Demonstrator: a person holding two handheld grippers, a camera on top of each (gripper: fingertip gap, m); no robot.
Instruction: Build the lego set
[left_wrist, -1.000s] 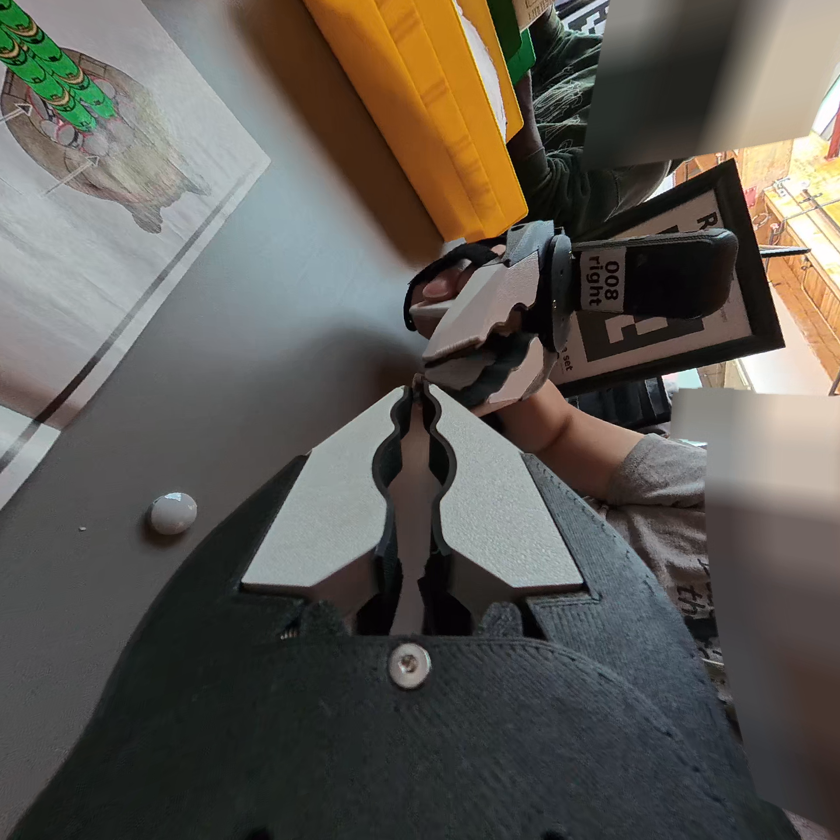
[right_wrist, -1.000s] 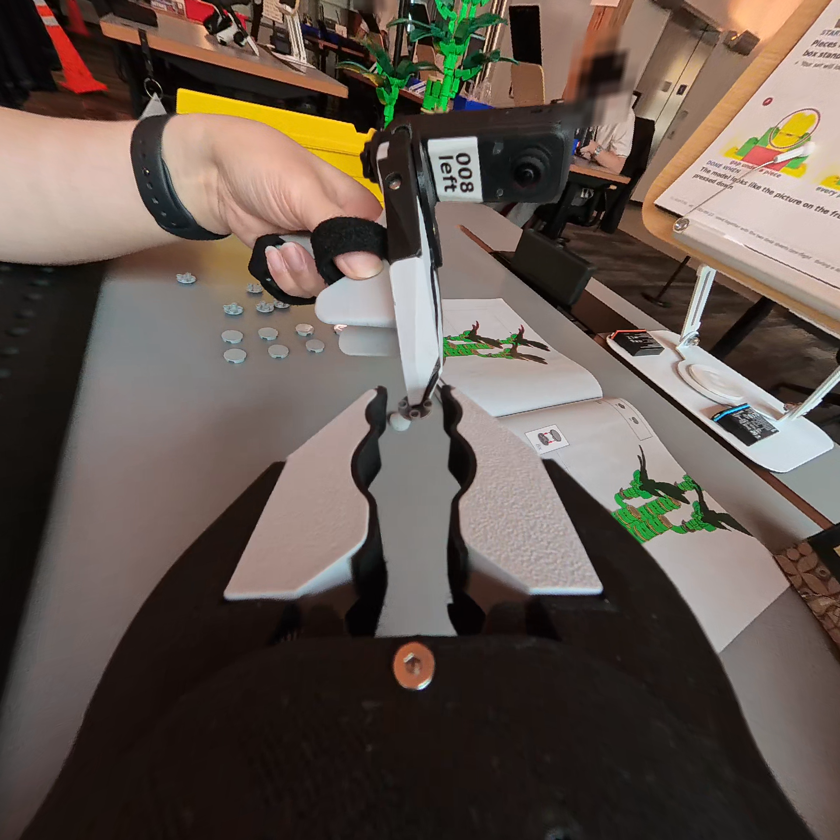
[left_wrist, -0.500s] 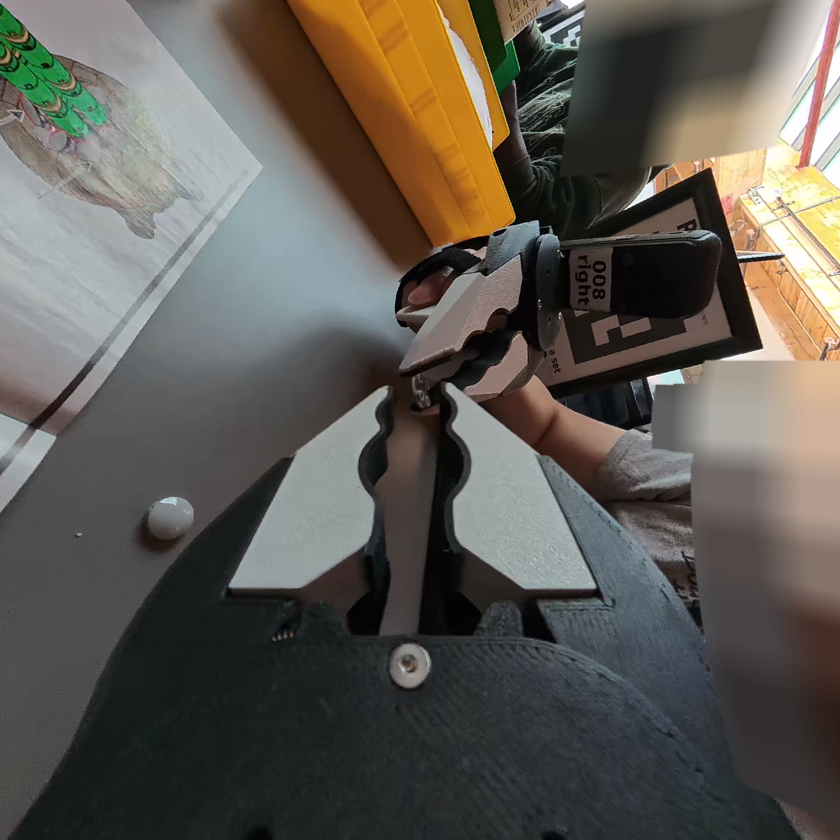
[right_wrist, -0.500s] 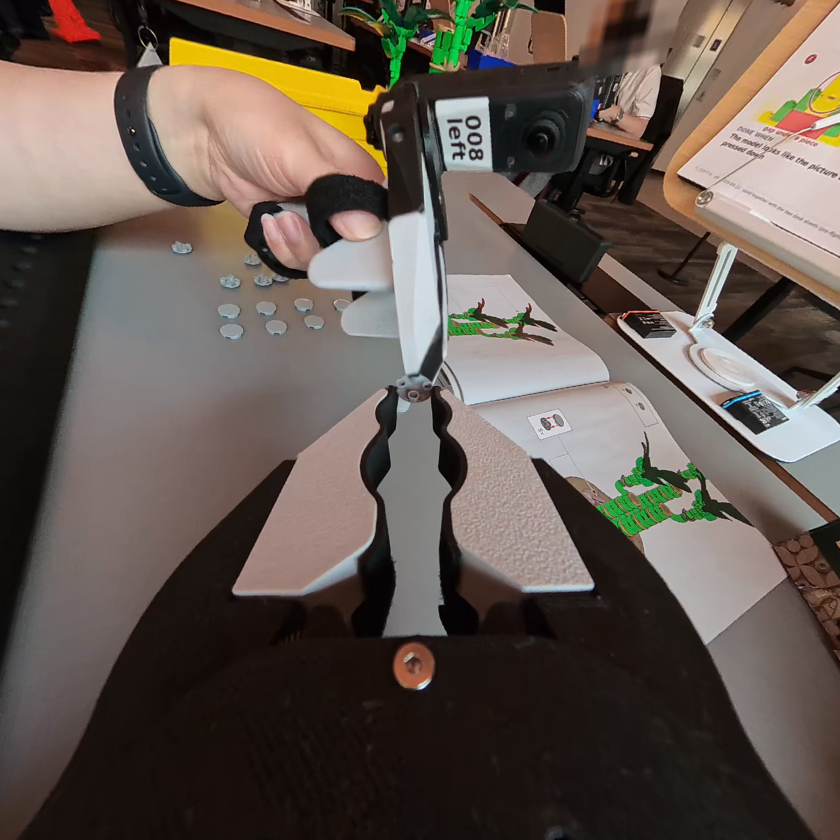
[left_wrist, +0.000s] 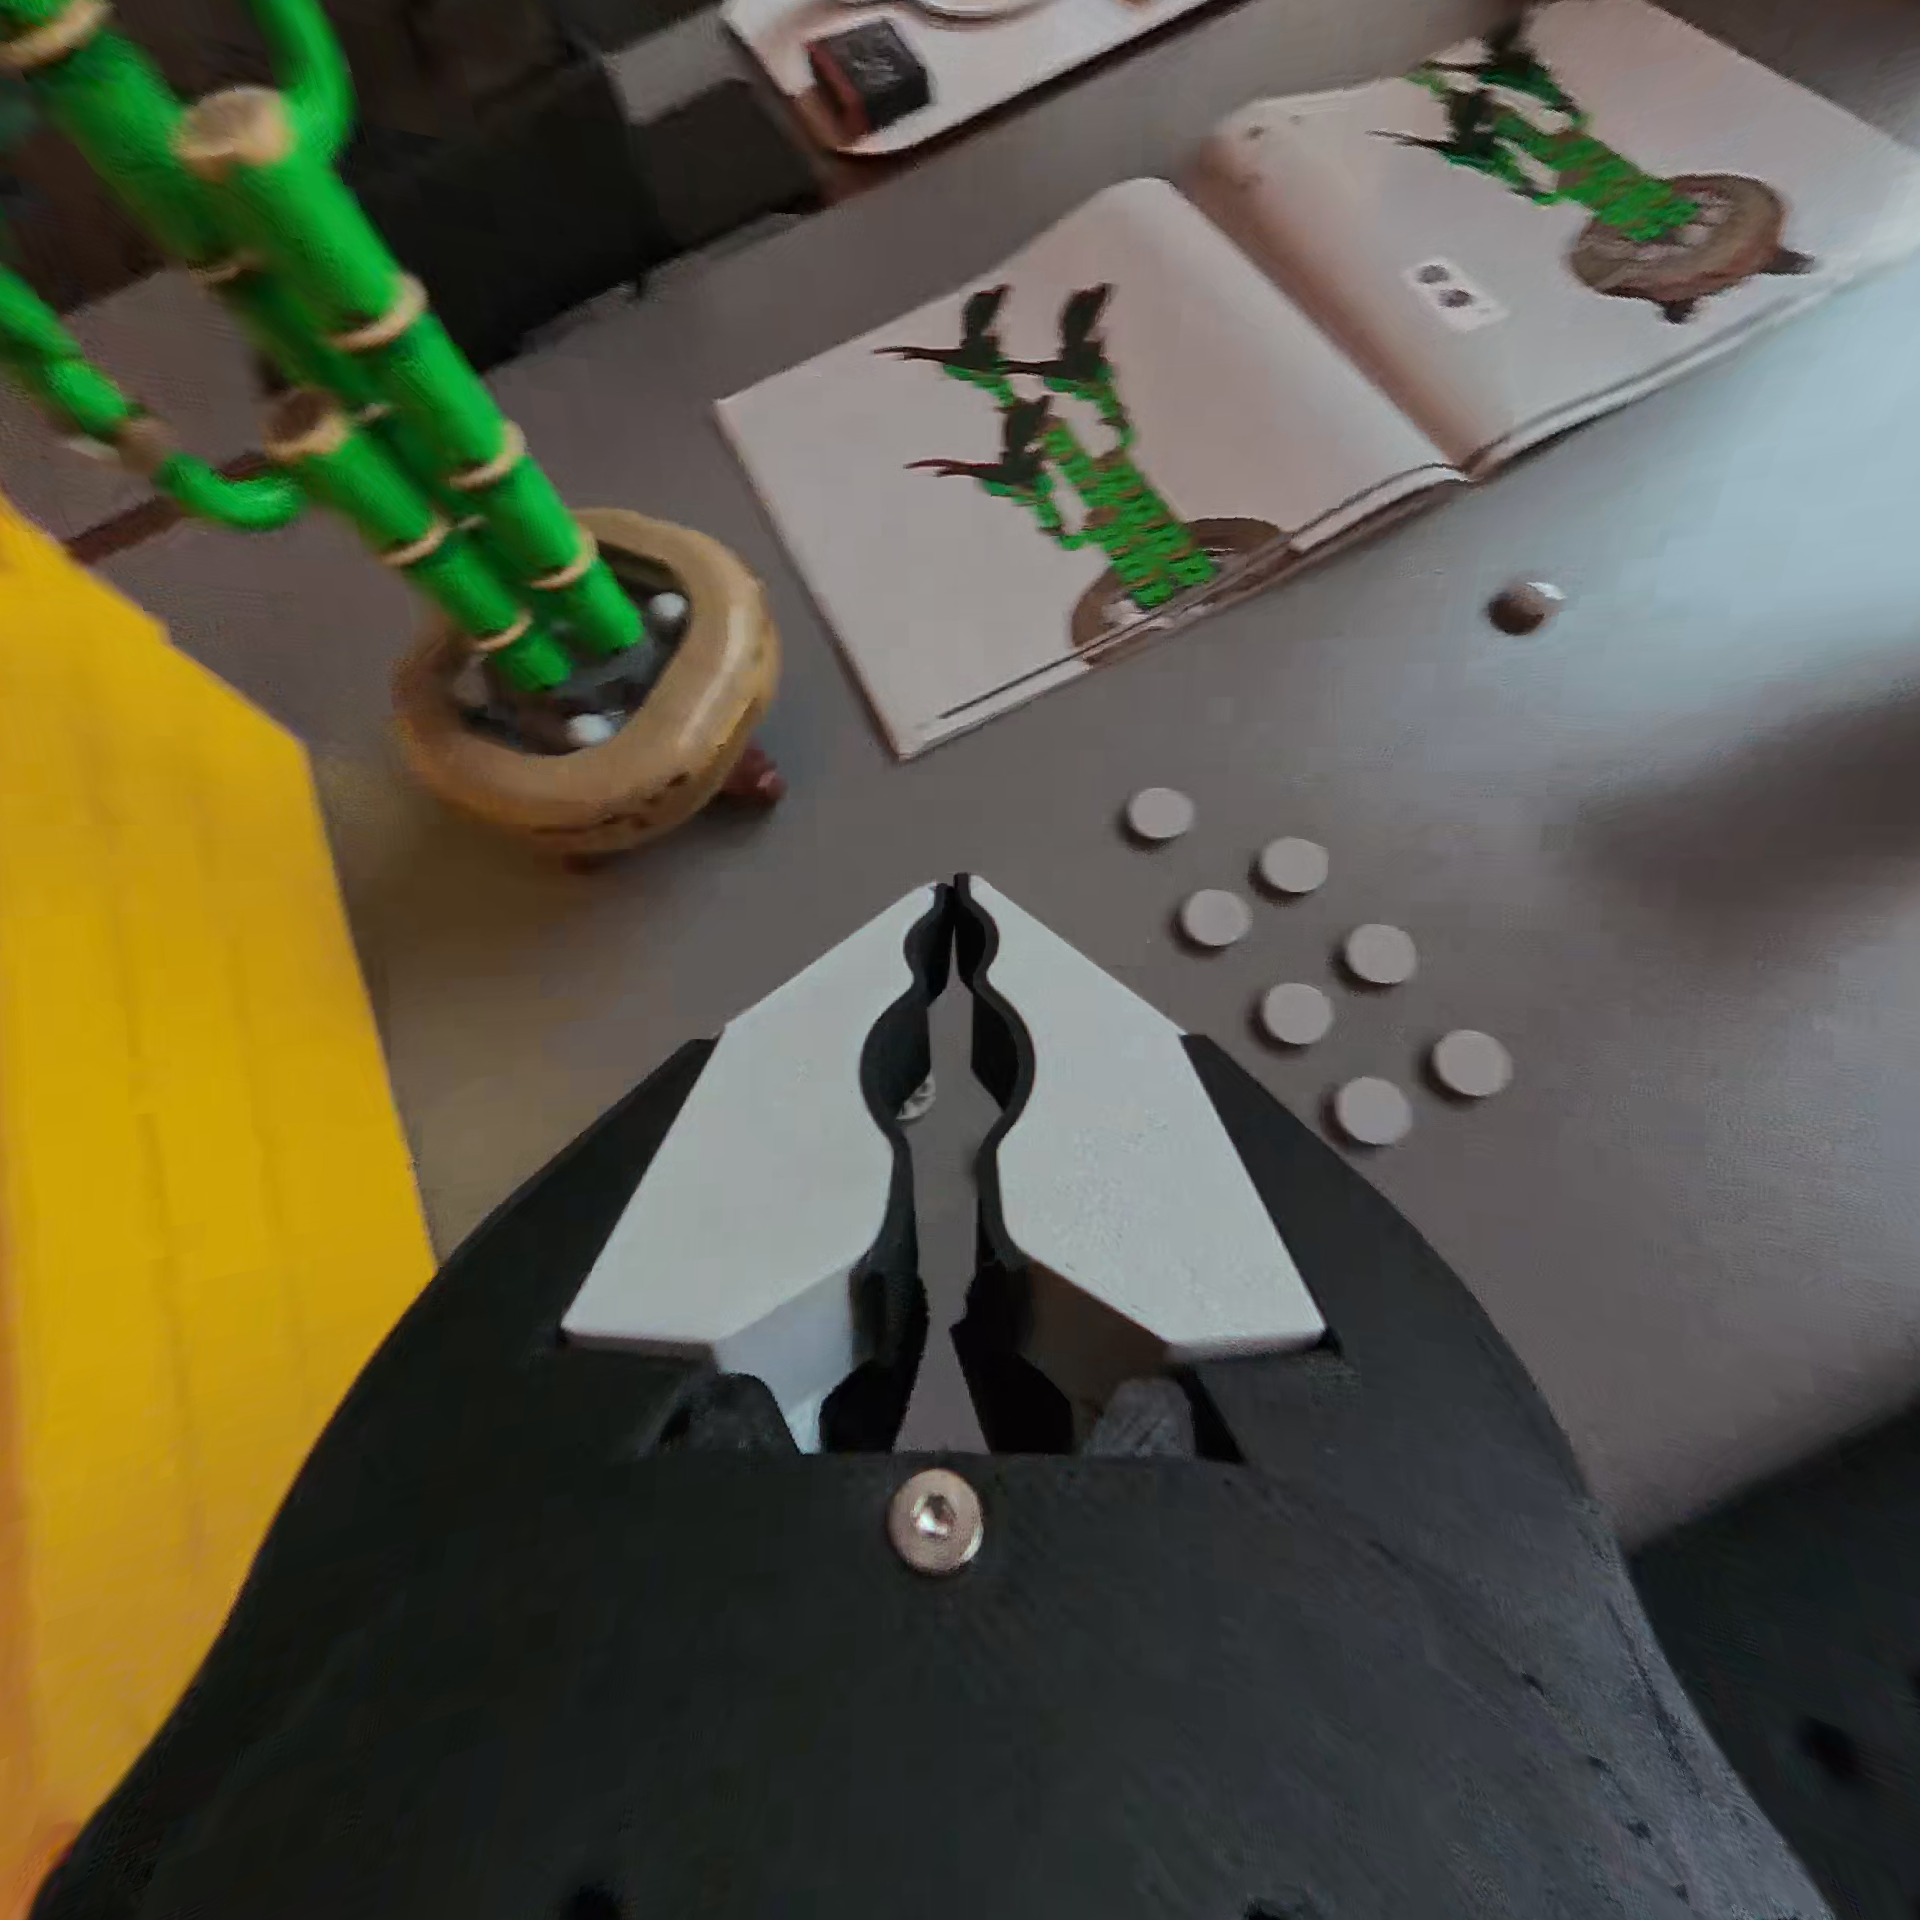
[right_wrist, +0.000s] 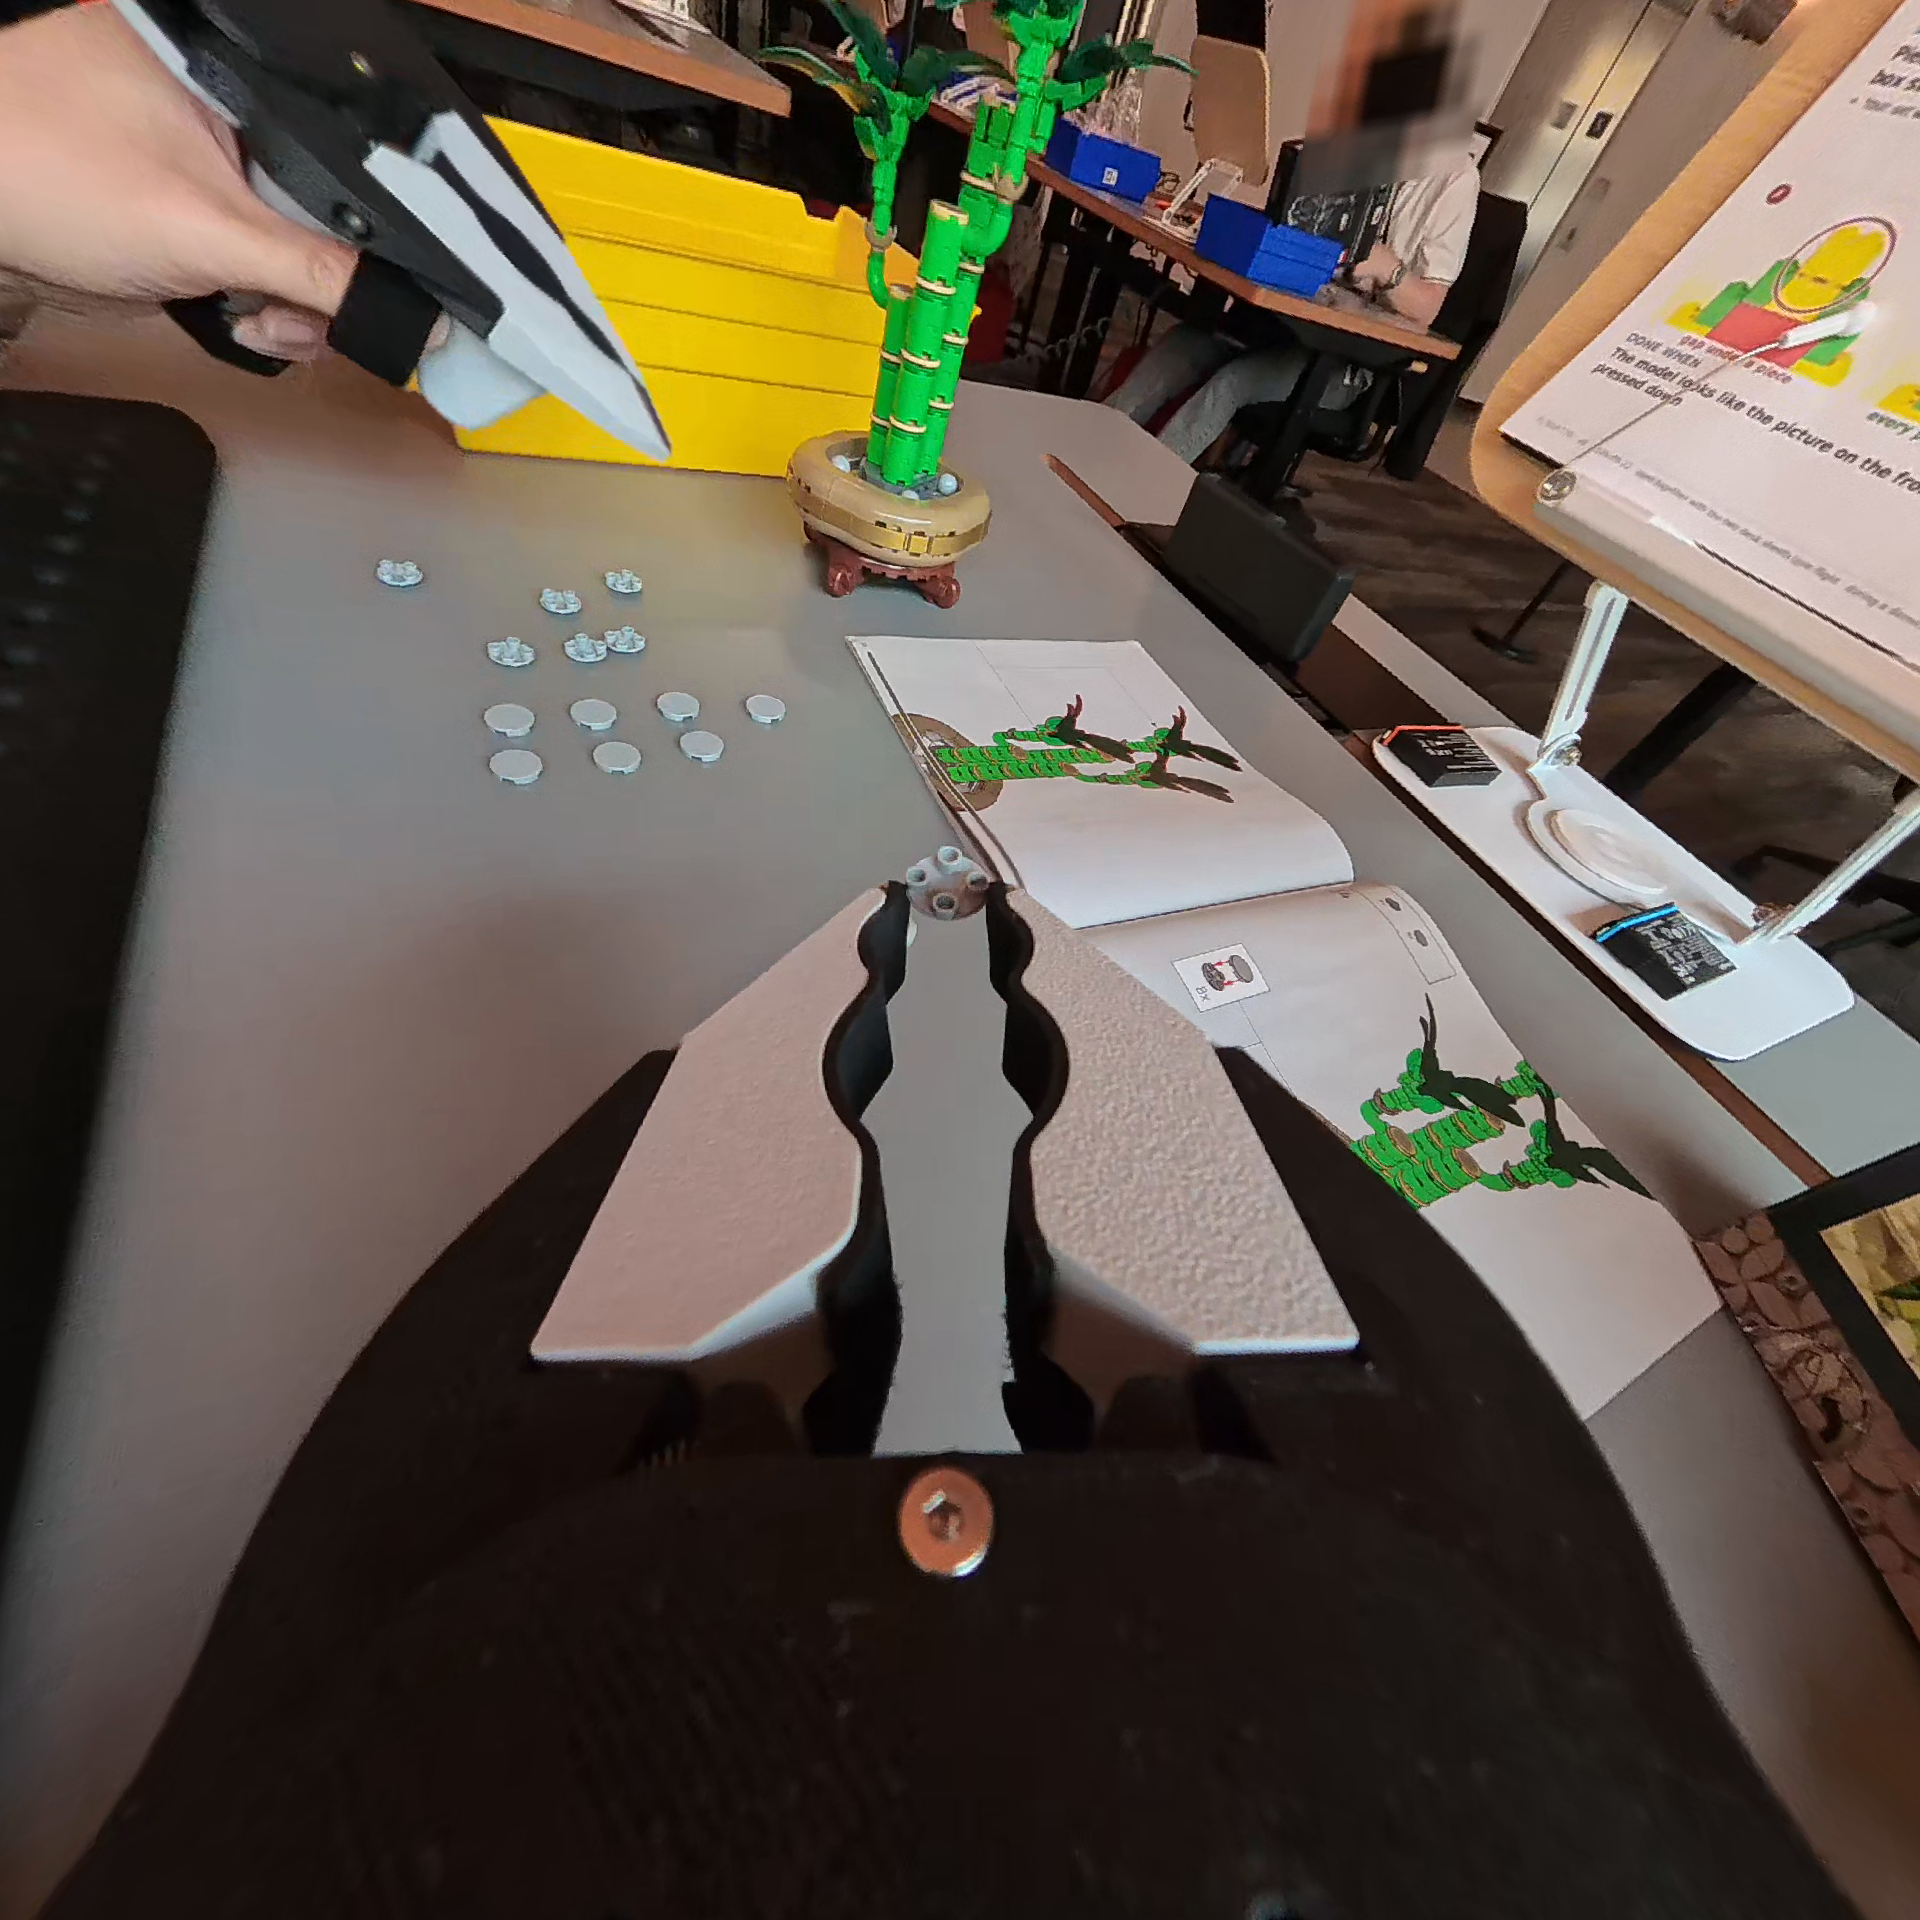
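Note:
A green lego bamboo plant (right_wrist: 920, 301) stands in a tan pot (right_wrist: 888, 509), also in the left wrist view (left_wrist: 587, 717). My right gripper (right_wrist: 945, 899) is shut on a small grey round studded piece (right_wrist: 945, 886), held above the table near the booklet. My left gripper (left_wrist: 956, 883) is shut and empty, in front of the pot. In the right wrist view it hangs at the upper left (right_wrist: 623, 416), apart from the right gripper. Several flat grey round tiles (right_wrist: 613, 732) and studded round pieces (right_wrist: 566, 623) lie on the table; the tiles also show in the left wrist view (left_wrist: 1294, 1008).
A yellow bin (right_wrist: 717, 301) stands behind the plant, at the left in the left wrist view (left_wrist: 156, 1039). An open instruction booklet (right_wrist: 1101, 800) lies right of the tiles. A white stand (right_wrist: 1621, 883) and a sign board (right_wrist: 1714, 343) are at the right. One small piece (left_wrist: 1522, 606) lies apart. From the left gripper's tips to the tan pot (right_wrist: 888, 509) is close to 11 cm. The left camera catches it too, in the left wrist view (left_wrist: 700, 646).
My left gripper has pulled away from the right gripper's tips, swung towards the plant and yellow bin, and closed. The right gripper keeps the grey round piece.

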